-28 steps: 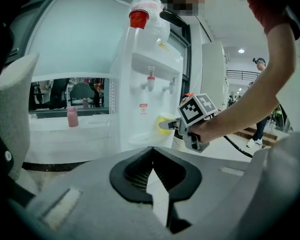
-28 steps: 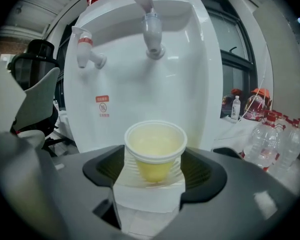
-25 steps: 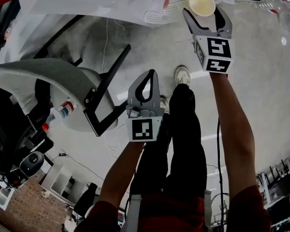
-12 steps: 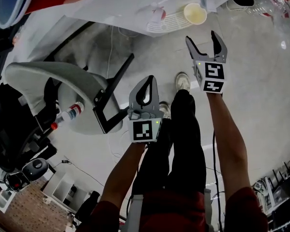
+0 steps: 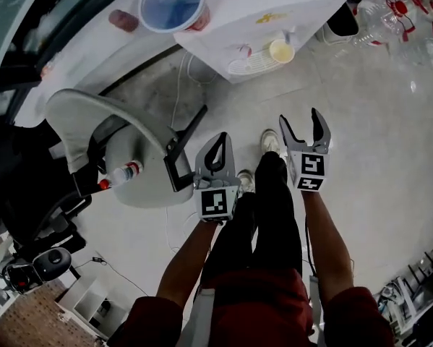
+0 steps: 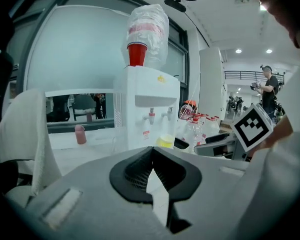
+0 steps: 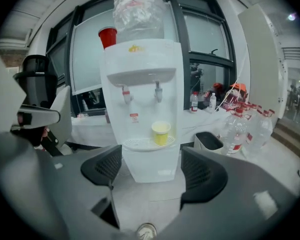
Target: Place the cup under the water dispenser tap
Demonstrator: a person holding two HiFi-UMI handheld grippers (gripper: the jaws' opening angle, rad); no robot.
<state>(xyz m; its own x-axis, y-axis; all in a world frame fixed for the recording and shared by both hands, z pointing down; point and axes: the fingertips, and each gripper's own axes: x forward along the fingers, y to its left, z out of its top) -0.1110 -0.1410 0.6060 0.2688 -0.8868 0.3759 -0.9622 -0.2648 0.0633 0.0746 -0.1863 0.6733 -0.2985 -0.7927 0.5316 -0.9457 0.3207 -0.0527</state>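
Note:
A pale yellow cup (image 7: 161, 132) stands on the drip tray (image 7: 139, 144) of the white water dispenser (image 7: 142, 74), under its right-hand tap (image 7: 159, 91). In the head view the cup (image 5: 281, 50) sits on the tray at the top centre. My right gripper (image 5: 300, 118) hangs open and empty well back from it, above the floor. In its own view the right gripper (image 7: 152, 171) has its jaws apart with the cup far beyond them. My left gripper (image 5: 220, 137) is shut on nothing, beside the right one. Its own view shows the left gripper (image 6: 152, 159) shut and the cup (image 6: 165, 141) in the distance.
A grey chair (image 5: 108, 129) stands to the left, with a small bottle (image 5: 122, 173) by it. A black bin (image 7: 208, 141) and several large water bottles (image 7: 245, 126) sit right of the dispenser. An inverted bottle (image 5: 171, 6) tops the dispenser. The person's legs (image 5: 274, 215) are below.
The right gripper, which had the cup between its jaws a second ago, has drawn back from the dispenser. The cup stays on the tray. The left gripper moved back too.

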